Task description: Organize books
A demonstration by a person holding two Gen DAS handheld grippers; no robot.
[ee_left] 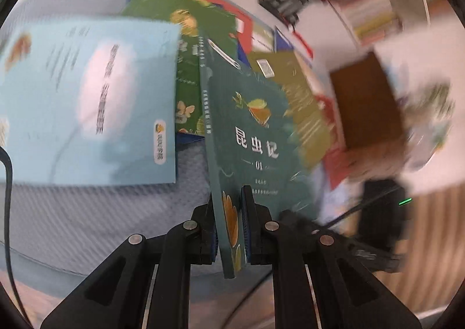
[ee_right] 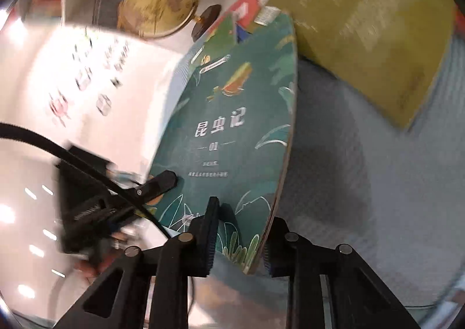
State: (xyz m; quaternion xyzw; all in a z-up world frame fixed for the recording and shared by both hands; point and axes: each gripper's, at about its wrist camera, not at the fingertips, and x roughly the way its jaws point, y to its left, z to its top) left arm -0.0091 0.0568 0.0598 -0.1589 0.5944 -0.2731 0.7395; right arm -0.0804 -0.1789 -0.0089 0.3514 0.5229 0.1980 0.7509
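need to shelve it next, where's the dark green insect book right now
The dark green insect book is lifted off the blue cloth, clamped at its lower edge by both the left gripper and right gripper, right of the light blue book.

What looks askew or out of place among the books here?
The pile behind is untidy: the bright green book, olive book and red book overlap at different angles. The dark teal book is off the pile, pinched on edge by both the left tongs and right tongs.
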